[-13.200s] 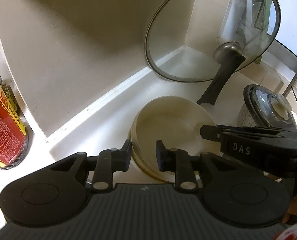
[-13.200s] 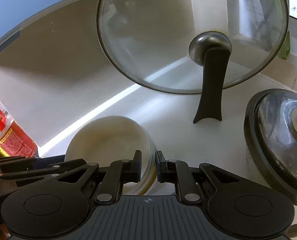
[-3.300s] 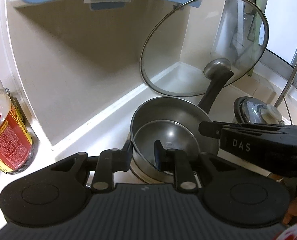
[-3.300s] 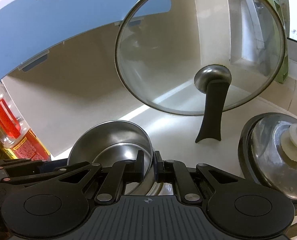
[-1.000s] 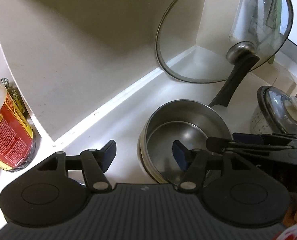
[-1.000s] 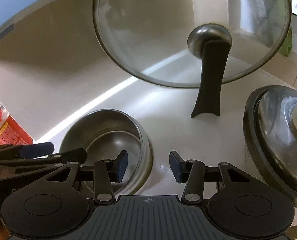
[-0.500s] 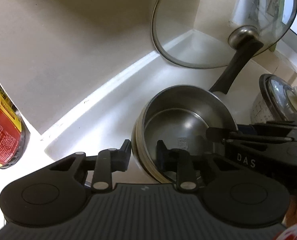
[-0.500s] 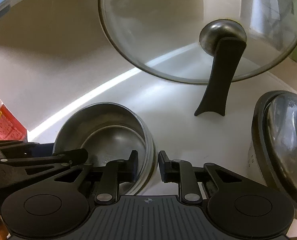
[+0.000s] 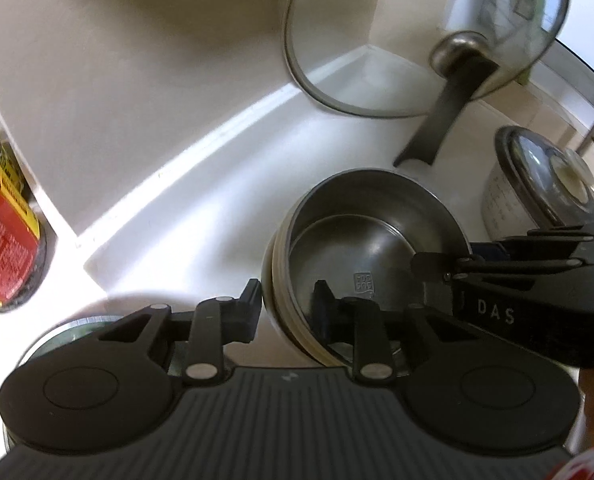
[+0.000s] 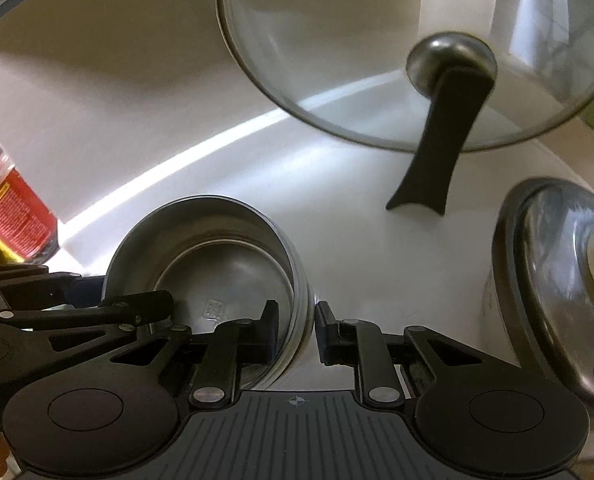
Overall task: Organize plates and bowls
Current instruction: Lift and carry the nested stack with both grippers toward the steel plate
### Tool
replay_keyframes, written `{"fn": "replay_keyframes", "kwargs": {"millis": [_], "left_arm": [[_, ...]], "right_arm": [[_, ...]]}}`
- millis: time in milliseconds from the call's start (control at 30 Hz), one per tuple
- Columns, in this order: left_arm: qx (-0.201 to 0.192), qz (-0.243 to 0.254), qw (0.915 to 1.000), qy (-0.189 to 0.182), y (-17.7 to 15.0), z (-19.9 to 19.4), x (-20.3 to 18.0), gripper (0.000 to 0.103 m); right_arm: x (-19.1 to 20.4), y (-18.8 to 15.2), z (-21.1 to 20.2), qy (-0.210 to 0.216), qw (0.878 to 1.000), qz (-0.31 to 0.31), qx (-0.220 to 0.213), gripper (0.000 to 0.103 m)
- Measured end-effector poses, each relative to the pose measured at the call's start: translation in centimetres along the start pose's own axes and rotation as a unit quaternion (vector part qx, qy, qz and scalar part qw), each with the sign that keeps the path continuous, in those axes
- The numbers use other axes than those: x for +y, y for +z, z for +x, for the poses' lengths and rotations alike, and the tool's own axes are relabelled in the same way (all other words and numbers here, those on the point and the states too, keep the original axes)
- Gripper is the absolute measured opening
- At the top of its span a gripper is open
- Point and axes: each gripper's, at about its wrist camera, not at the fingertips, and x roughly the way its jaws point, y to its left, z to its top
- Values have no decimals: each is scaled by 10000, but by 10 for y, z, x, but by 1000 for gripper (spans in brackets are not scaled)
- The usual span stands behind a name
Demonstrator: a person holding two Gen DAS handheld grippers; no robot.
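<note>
A steel bowl (image 9: 373,216) sits nested on a stack of cream bowls (image 9: 275,280) on the white counter. It also shows in the right wrist view (image 10: 217,248). My left gripper (image 9: 287,304) is shut on the stack's near left rim, one finger outside and one inside. My right gripper (image 10: 295,330) is shut on the stack's right rim the same way. Each gripper shows in the other's view, the right one (image 9: 497,280) and the left one (image 10: 77,308). The stack appears tilted and held by both.
A glass lid (image 9: 417,36) with a black handle leans upright in the back corner. A lidded steel pot (image 10: 557,280) stands at the right. A red-labelled bottle (image 9: 1,220) stands at the left. A round steel object (image 9: 77,324) lies under my left gripper.
Both grippers were open a second ago and have closed on opposite rims of the bowl stack. The stack now sits nearer and tilted, and a steel object has come into view below my left gripper.
</note>
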Motion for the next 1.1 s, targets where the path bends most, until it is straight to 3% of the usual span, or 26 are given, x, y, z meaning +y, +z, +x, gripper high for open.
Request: {"fn": "replay_keyframes", "kwargs": {"millis": [700,1100], "left_arm": [[379,291,9983,-341,-95,-70,-33,26],[638,361,9964,-416,-109,-80,-40,26]], "right_arm": [[3,-96,-76,301,9980,-144,544,20],[1,-116,-93,469,9949,-290,846,21]]}}
